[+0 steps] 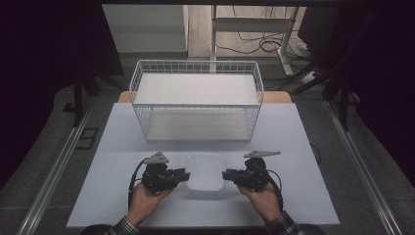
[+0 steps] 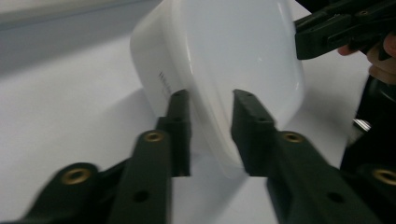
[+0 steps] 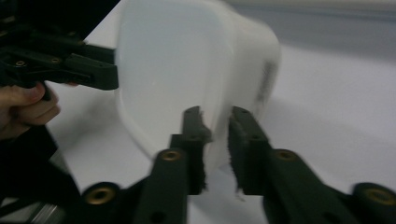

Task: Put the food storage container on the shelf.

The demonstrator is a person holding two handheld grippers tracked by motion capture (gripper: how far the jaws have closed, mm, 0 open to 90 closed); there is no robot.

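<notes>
A white plastic tub [image 1: 205, 169] with rounded corners sits near the table's front edge, between my two grippers. My left gripper [image 1: 187, 175] holds its left rim. In the left gripper view, the jaws of the left gripper [image 2: 210, 105] straddle the tub [image 2: 233, 51] wall, one finger outside and one inside, shut on it. My right gripper [image 1: 225, 175] holds the opposite rim. In the right gripper view, the right gripper [image 3: 215, 121] pinches the tub [image 3: 177, 60] wall between its jaws. Each gripper view also shows the other gripper farther off on the far rim.
A white wire basket [image 1: 195, 104] with a white floor stands at the back middle of the pale table [image 1: 293, 132]. Metal rails run along both sides of the table. Cables and a frame lie on the floor beyond.
</notes>
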